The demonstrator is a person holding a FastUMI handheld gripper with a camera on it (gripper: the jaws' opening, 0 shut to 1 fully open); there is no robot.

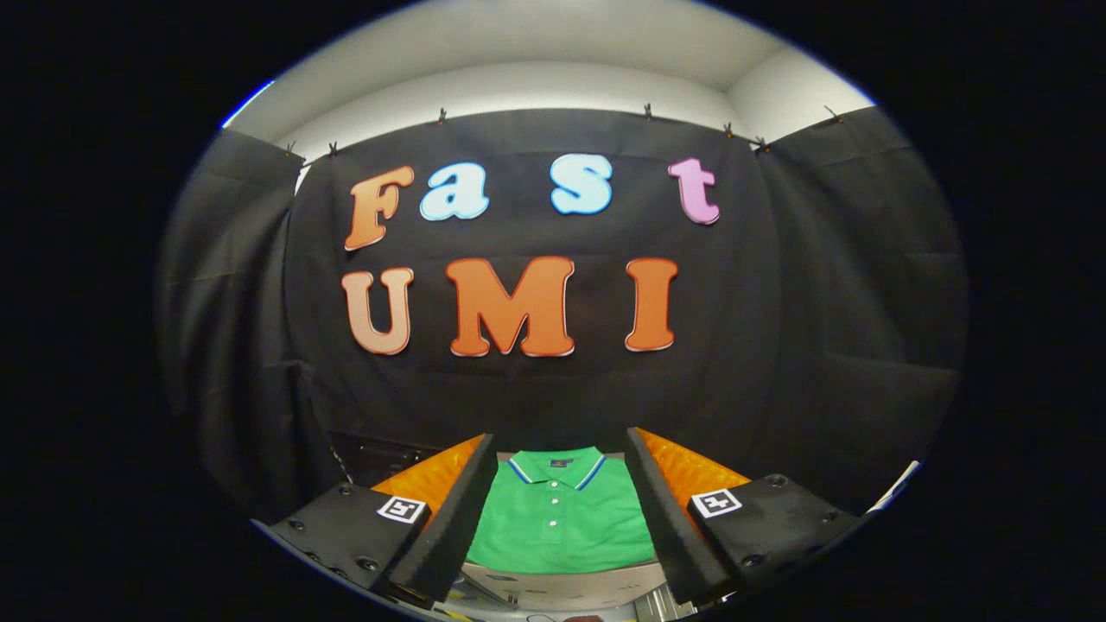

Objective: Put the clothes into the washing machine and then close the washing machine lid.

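Gripper view is looking straight at the booth's black cloth wall (pixel 778 328), which is hanging across the middle of the frame under a white ceiling (pixel 536 52) at the top. At the bottom centre, the gripper (pixel 562 484) is standing open, its two fingers (pixel 458 510) spread wide and touching nothing. A green polo shirt (pixel 562 527) is lying flat between and just beyond them, collar pointing up toward the wall, resting on a pale surface (pixel 562 587) at the lower edge.

Gripper (pixel 562 510) held level above the green polo shirt (pixel 562 527), black padded fingers (pixel 449 527) spread wide apart, touching nothing
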